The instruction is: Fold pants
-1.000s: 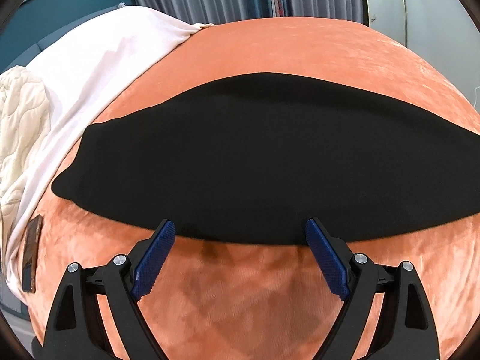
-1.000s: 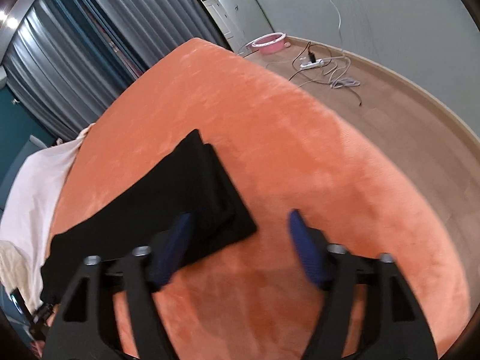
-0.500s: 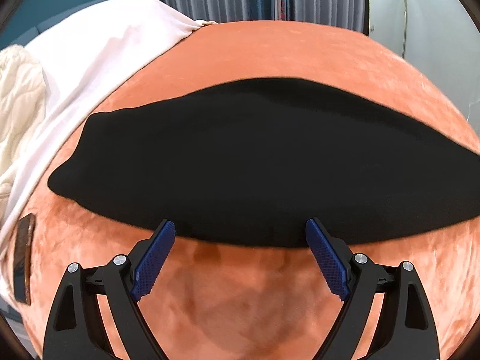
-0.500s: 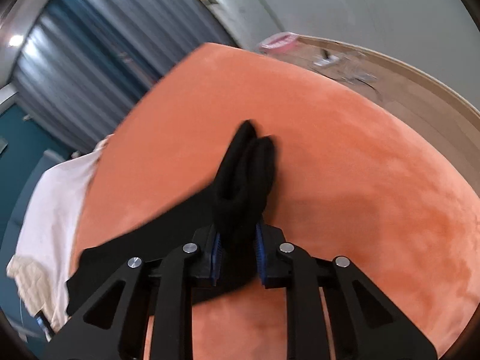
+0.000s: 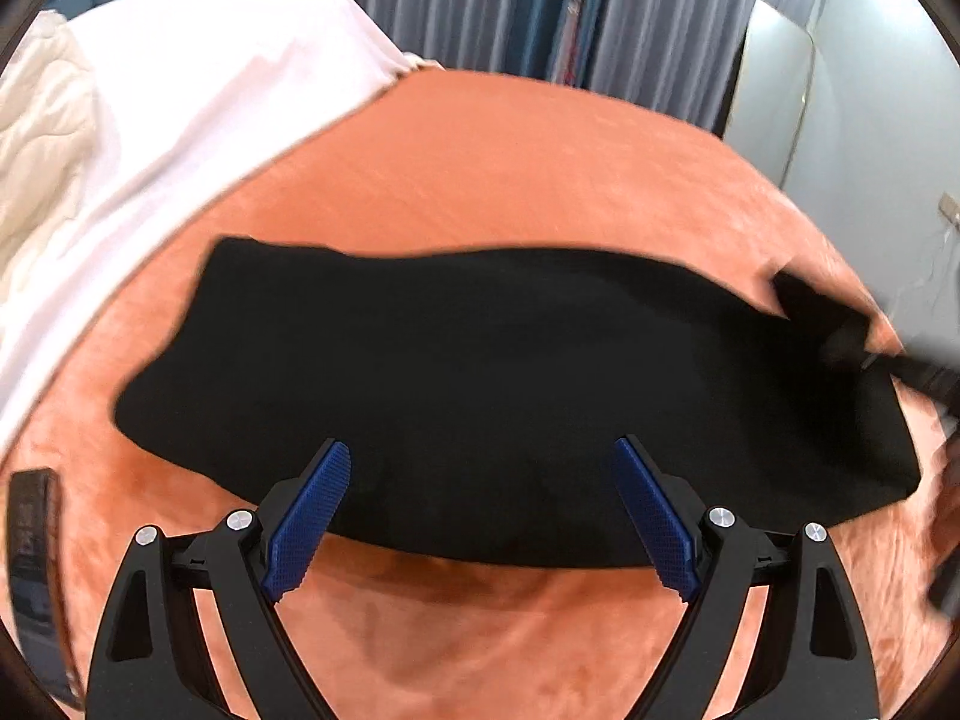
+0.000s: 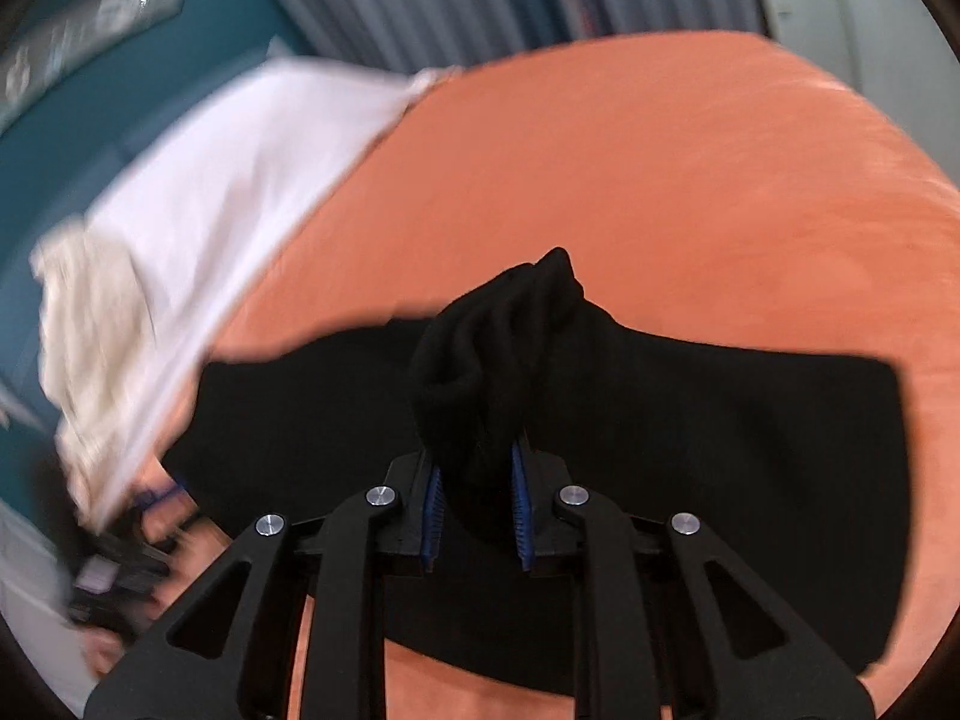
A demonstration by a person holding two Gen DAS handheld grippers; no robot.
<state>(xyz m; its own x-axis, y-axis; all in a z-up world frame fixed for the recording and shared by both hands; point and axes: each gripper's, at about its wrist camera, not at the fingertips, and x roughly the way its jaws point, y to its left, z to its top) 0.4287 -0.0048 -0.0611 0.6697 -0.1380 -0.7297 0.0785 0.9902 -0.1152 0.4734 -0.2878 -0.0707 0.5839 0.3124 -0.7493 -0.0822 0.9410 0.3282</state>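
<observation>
Black pants (image 5: 480,372) lie spread across an orange blanket (image 5: 510,168). My left gripper (image 5: 480,510) hangs open just above their near edge, blue pads wide apart with only cloth below them. My right gripper (image 6: 477,504) is shut on a bunched end of the pants (image 6: 498,348), which rises in a lump between its blue pads above the flat part (image 6: 750,420). In the left wrist view that lifted end (image 5: 822,312) shows blurred at the right, over the rest of the pants.
A white sheet (image 5: 198,102) and a cream quilt (image 5: 36,138) cover the bed's left side. A dark flat object (image 5: 33,546) lies at the left blanket edge. Grey curtains (image 5: 480,0) hang behind. A hand with the other gripper (image 6: 120,564) shows blurred at lower left.
My right gripper closed on the pants' end and swept it leftward over the rest. The left gripper moved right along the near edge, staying open.
</observation>
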